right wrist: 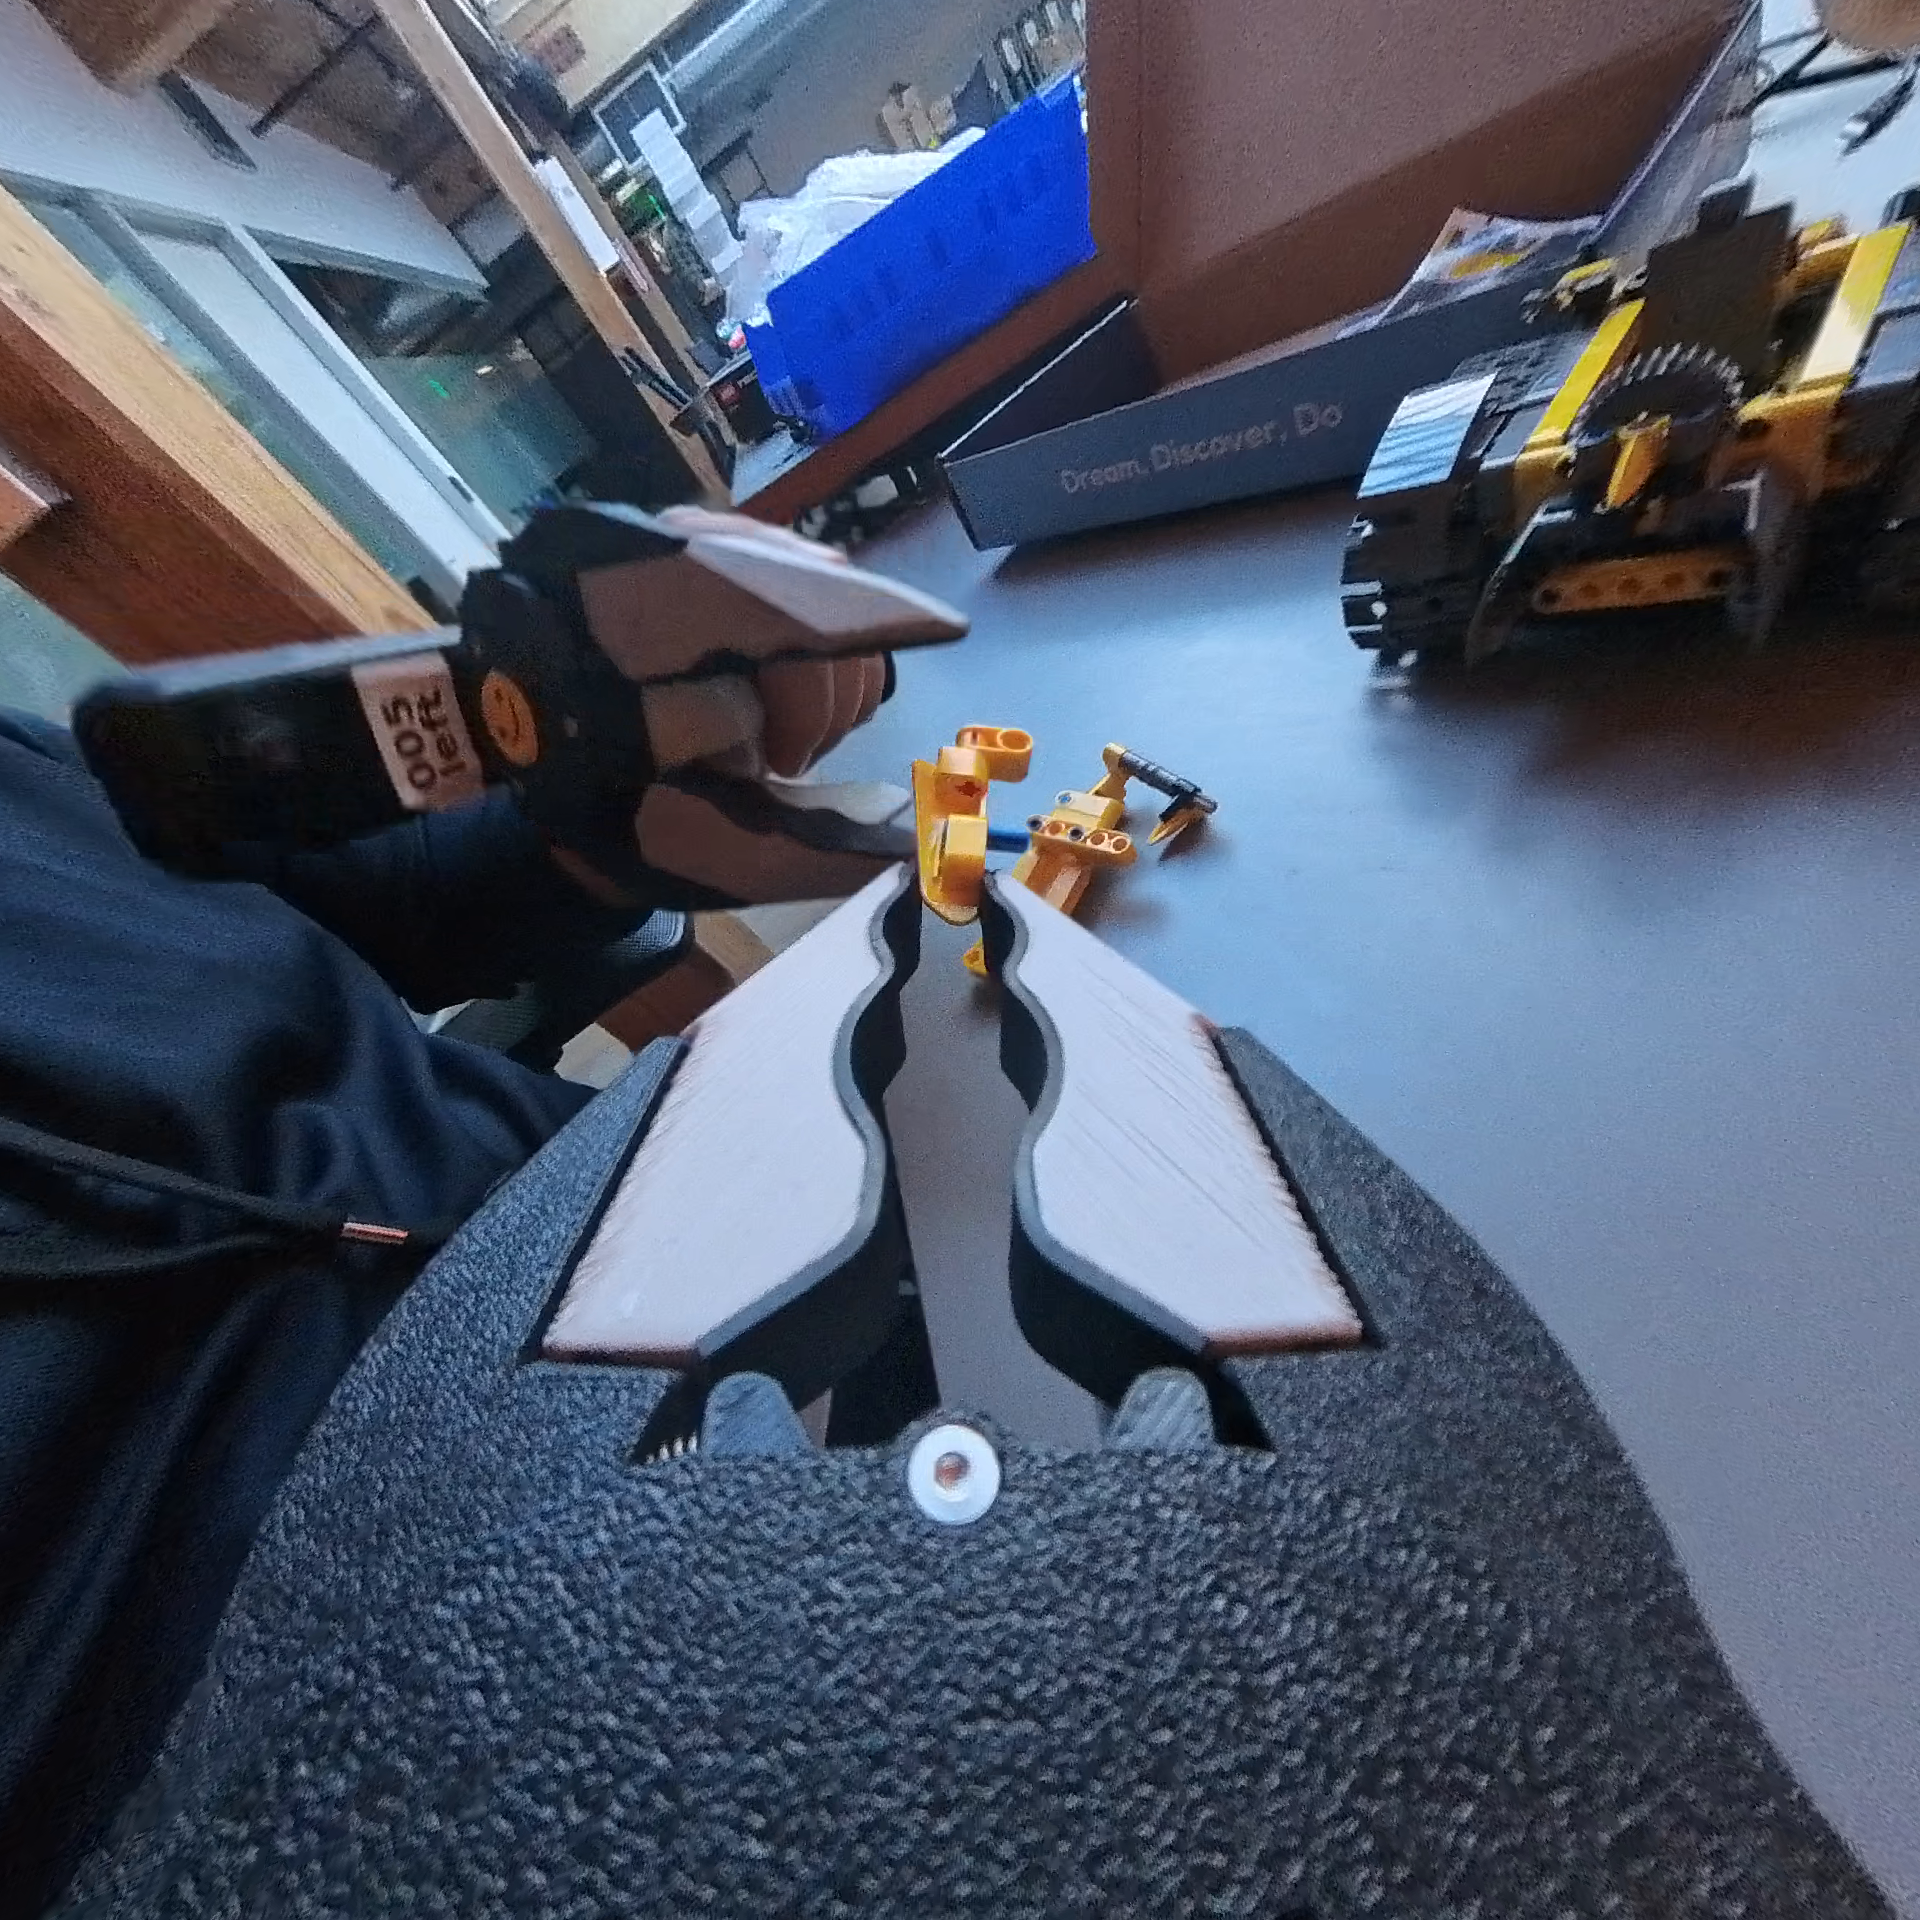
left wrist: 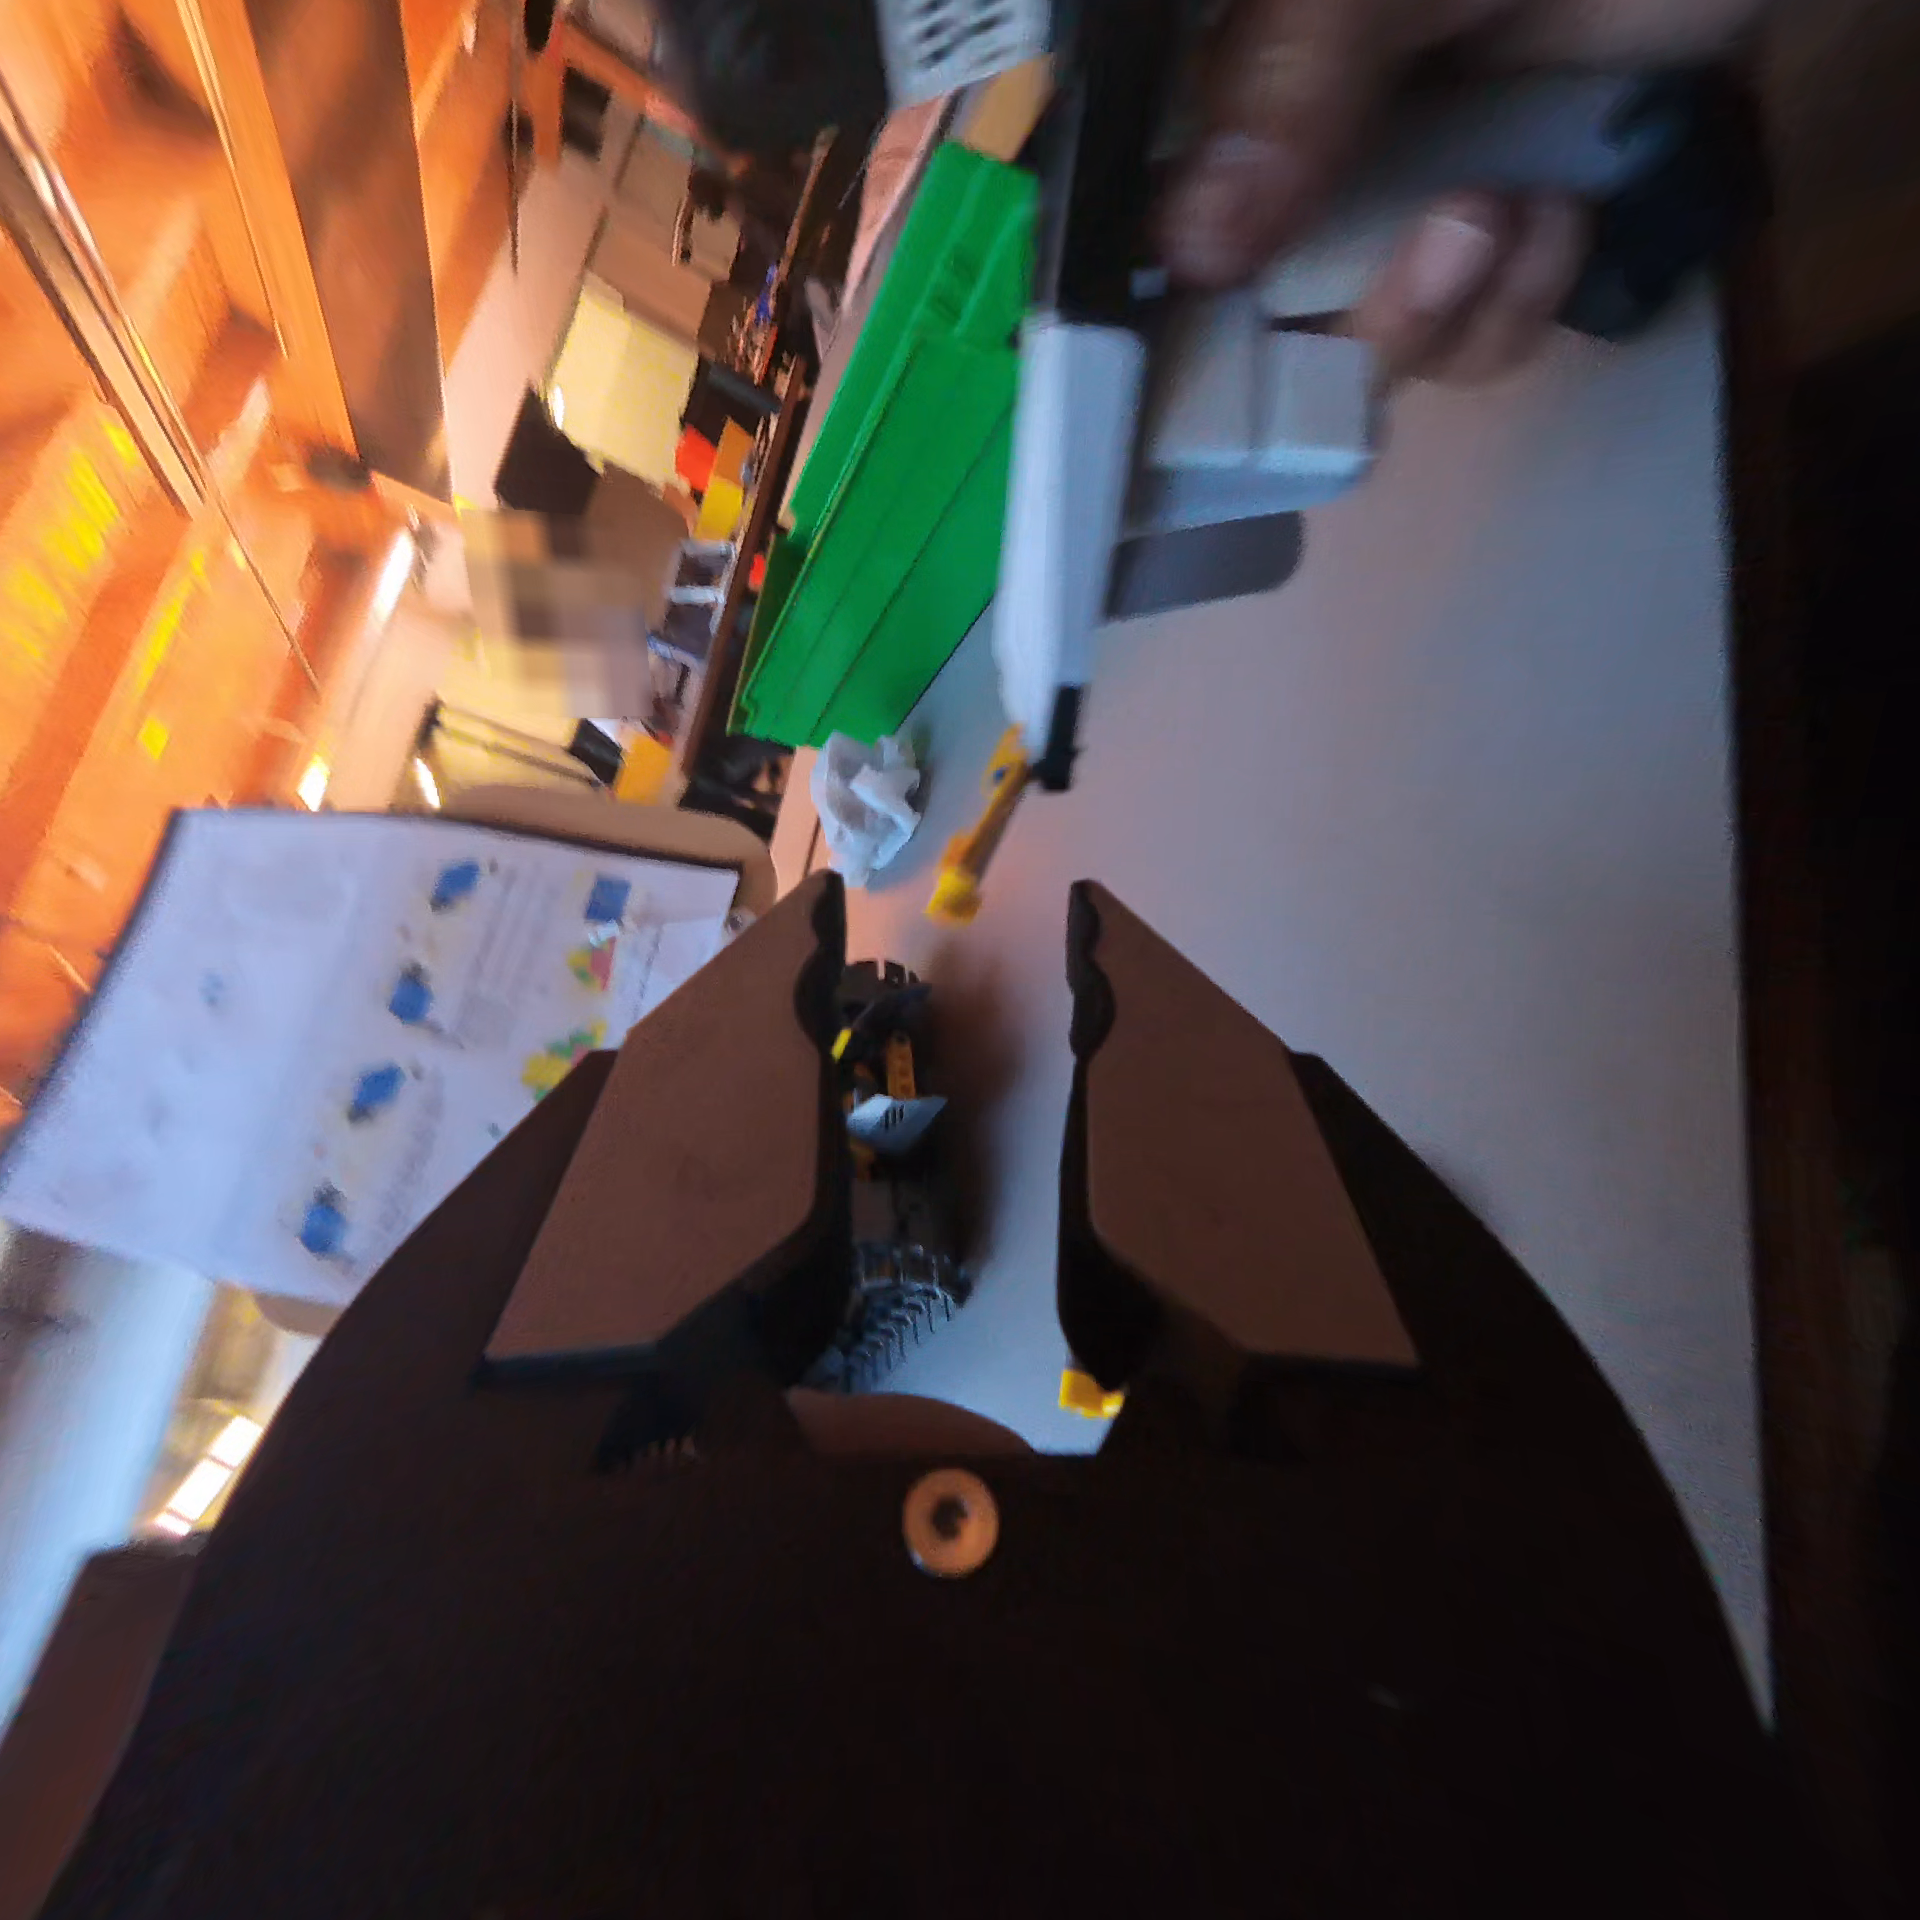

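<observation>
The right gripper (right wrist: 951, 894) pinches a yellow brick assembly (right wrist: 958, 831) at its fingertips, jaws clenched on it just above the dark table (right wrist: 1455, 1039). More yellow brick parts (right wrist: 1081, 836) lie just beyond. The left gripper (left wrist: 951, 904), jaws released and empty, hovers over a black-and-yellow brick vehicle (left wrist: 894, 1122), seen between its fingers. Only the right wrist view shows the vehicle whole (right wrist: 1662, 468), beside a grey box (right wrist: 1195, 447); only the left wrist view shows a green bin (left wrist: 894, 499) and an instruction sheet (left wrist: 343, 1039).
</observation>
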Demonstrator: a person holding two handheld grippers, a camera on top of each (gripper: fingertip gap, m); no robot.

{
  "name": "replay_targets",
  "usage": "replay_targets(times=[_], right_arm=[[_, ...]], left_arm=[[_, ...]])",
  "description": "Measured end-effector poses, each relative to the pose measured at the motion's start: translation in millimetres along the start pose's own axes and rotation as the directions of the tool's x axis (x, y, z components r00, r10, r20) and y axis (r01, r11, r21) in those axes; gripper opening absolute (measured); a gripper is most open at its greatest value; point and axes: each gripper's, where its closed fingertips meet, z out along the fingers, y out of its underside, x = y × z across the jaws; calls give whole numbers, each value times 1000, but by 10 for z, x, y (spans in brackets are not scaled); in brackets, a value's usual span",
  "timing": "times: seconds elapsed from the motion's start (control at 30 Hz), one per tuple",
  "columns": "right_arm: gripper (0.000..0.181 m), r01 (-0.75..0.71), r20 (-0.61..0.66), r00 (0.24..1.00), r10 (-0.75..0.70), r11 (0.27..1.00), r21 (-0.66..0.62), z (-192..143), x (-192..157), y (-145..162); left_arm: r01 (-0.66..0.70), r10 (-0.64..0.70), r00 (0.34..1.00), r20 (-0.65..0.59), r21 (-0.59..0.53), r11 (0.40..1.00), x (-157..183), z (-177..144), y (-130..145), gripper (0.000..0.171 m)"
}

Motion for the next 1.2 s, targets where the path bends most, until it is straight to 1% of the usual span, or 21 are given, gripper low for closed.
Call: replay_targets(times=[0.03, 0.07, 0.13, 0.2, 0.27, 0.3, 0.37, 0.43, 0.47, 0.5, 0.57, 0.67, 0.73, 0.77, 0.87, 0.93, 1.0, 1.03, 1.1, 1.17, 1.2], right_arm=[[9, -13, 6, 1000, 13, 1000, -9, 16, -10, 19], [9, -26, 16, 1000, 26, 1000, -12, 28, -25, 28], [9, -61, 41, 997, 62, 998, -20, 50, -62, 47], [9, -110, 81, 991, 111, 994, -17, 72, -115, 47], [9, -156, 105, 982, 156, 988, -7, 88, -138, 38], [9, -164, 105, 981, 163, 986, -5, 92, -135, 41], [10, -84, 92, 992, 85, 996, -14, 101, -165, 65], [12, 94, 97, 991, -89, 995, -42, 78, -290, 83], [20, 207, 83, 976, -202, 976, -60, 52, -329, 81], [23, 329, 46, 944, -326, 941, -82, 15, -328, 67], [23, 539, -26, 838, -545, 835, -113, -68, -334, -13], [23, 738, -44, 664, -747, 663, -123, -94, -494, -104], [23, 816, -36, 561, -827, 559, -148, -37, -578, -92], [23, 834, -35, 529, -848, 527, -161, 0, -596, -83], [12, 844, 1, 508, -861, 498, -198, 97, -606, 13], [7, 840, -33, 508, -861, 504, -200, 124, -580, -4], [7, 807, -97, 552, -828, 559, -189, 129, -533, -69], [6, 781, -142, 582, -801, 599, -179, 122, -489, -120], [5, 717, -216, 651, -728, 683, -138, 101, -413, -208], [5, 622, -277, 736, -618, 778, -84, 92, -312, -261], [5, 564, -297, 779, -552, 824, -51, 94, -257, -270]], left_arm=[[-33, 33, 999, 0, 9, 999, 53, 4, -15, 37], [-67, 67, 998, 9, 11, 998, 81, 7, -19, 29], [-135, 135, 990, 50, -3, 991, 64, 14, -9, 27], [-186, 185, 979, 85, 0, 983, 41, 6, -33, 13], [-225, 224, 967, 120, -3, 974, 12, -9, -44, 9], [-236, 235, 965, 114, -7, 972, 19, -13, -35, 9], [-203, 202, 976, 81, 14, 979, 43, -24, -33, 8], [-105, 104, 994, 24, 76, 992, 61, -52, -63, 6], [-40, 43, 999, -22, 127, 991, 78, -82, -99, 6], [28, -15, 997, -73, 181, 983, 92, -122, -143, 6], [148, -111, 982, -151, 256, 955, 72, -202, -215, 6], [282, -202, 945, -259, 321, 904, 72, -291, -321, 6], [355, -235, 908, -346, 340, 871, 132, -339, -403, 6], [382, -242, 891, -384, 347, 856, 167, -362, -438, 6], [431, -267, 865, -425, 355, 830, 183, -391, -479, 6], [453, -293, 854, -429, 339, 824, 171, -381, -448, 6], [470, -339, 860, -382, 334, 817, 99, -348, -417, 7], [464, -364, 874, -322, 331, 822, 30, -315, -388, 8], [404, -366, 914, -172, 324, 856, -86, -256, -346, 10], [310, -318, 948, -14, 268, 912, -166, -180, -277, 12], [278, -293, 955, 37, 224, 934, -177, -141, -241, 12]])
